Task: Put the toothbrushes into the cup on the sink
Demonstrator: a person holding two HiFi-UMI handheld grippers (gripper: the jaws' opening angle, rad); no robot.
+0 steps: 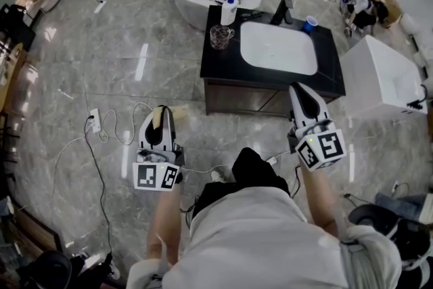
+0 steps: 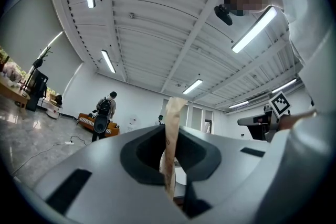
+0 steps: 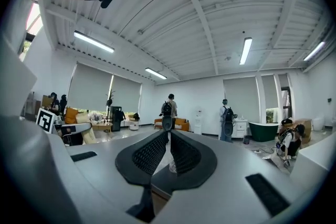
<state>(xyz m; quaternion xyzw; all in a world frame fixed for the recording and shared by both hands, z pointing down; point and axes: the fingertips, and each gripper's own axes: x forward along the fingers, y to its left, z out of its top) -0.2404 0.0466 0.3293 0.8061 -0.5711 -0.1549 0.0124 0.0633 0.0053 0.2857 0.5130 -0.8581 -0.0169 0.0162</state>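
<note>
1. toothbrush [image 2: 171,118]: a pale, flat handle clamped in the left gripper [image 1: 162,110]. it stands up between the jaws and sticks out past their tips. it is low on the left, out in front of the person and well short of the counter [image 1: 218,63].
2. left fingers [image 2: 143,157]: closed almost all the way, with only the thin handle keeping them apart. both pads press on it, so the grip looks firm. i cannot tell which end carries the bristles.
3. cup [image 1: 220,36]: a clear glass one, upright on the counter's left end, just beside the sink [image 1: 279,49]. it looks empty. a white bottle [image 1: 230,11] stands close behind it.
4. step in hand, as i judge it: the carry. the brush is gripped but not yet over the cup, so nothing has been delivered.
5. next move, as i judge it: reach the left gripper forward and to the right over the counter corner, bring the handle upright above the cup mouth, lower it inside, then part the fingers. the bottle leaves little room behind, so an approach from the front seems safer.
6. right gripper [image 1: 298,88]: it hangs near the counter's front edge, on the sink's right side.
7. right fingers [image 3: 149,153]: brought together to a thin slit, nothing between them, touching nothing.
</note>
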